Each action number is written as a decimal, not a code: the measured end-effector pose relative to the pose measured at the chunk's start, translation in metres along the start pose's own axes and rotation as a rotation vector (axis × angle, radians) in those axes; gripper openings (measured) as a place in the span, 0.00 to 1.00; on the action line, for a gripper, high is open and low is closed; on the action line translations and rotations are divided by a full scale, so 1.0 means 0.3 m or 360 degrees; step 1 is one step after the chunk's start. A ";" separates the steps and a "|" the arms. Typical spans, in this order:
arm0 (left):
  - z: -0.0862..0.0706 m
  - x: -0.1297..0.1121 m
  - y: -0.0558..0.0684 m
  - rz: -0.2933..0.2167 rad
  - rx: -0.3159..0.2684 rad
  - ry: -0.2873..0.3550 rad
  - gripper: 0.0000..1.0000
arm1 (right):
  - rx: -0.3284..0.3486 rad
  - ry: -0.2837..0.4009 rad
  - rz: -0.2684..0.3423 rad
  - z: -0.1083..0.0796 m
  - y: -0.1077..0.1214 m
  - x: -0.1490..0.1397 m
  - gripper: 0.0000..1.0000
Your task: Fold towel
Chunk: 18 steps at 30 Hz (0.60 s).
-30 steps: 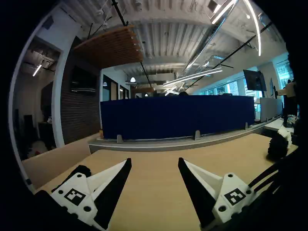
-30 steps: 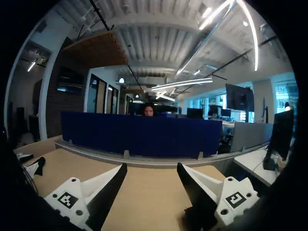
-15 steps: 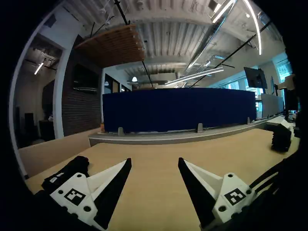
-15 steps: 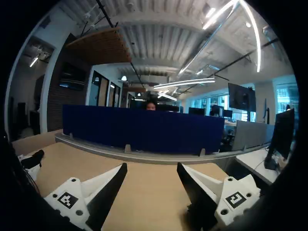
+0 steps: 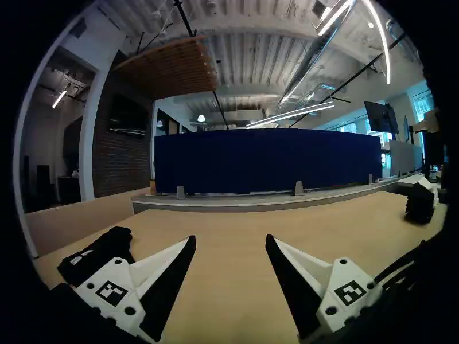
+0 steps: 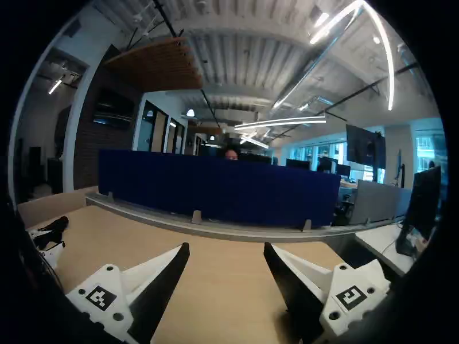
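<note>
No towel is in sight in either view. In the left gripper view my left gripper (image 5: 230, 239) is open low over a light wooden table (image 5: 241, 223), nothing between its fingers. A black object with white marks (image 5: 97, 252) lies just beyond its left finger; I cannot tell what it is. At the far right edge is a black and white shape, apparently the right gripper (image 5: 420, 200). In the right gripper view my right gripper (image 6: 226, 246) is open over the same table (image 6: 224, 275), also holding nothing. At the far left is the left gripper (image 6: 49, 229).
A dark blue divider (image 5: 264, 160) on a grey rail closes off the table's far side. A person's head (image 6: 231, 152) shows above the divider (image 6: 218, 186). A neighbouring desk holds a monitor (image 6: 421, 200) at the right. A brick wall (image 5: 117, 166) stands at the left.
Both grippers have sunk closer to the table, so the divider stands higher in each view. More of the black object by the left finger shows. Both stay open.
</note>
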<state>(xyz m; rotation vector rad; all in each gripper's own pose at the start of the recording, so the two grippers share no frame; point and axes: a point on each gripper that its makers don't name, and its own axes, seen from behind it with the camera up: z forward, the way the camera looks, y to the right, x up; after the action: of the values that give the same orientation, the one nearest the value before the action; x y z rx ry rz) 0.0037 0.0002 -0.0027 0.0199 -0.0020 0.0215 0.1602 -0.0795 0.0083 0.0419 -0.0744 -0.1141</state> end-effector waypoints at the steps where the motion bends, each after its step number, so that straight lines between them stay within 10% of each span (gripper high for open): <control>1: 0.000 0.002 0.000 -0.0002 0.0000 0.0004 0.90 | 0.0001 0.0002 0.0001 -0.001 0.000 0.001 1.00; 18: 0.000 -0.004 -0.002 -0.0038 -0.0006 0.0004 0.90 | -0.0017 0.0054 0.0024 -0.028 0.051 0.042 1.00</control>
<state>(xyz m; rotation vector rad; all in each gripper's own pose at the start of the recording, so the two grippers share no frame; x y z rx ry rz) 0.0024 -0.0004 -0.0027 0.0159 0.0009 -0.0024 0.1750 -0.0653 0.0015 0.0323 -0.0401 -0.0984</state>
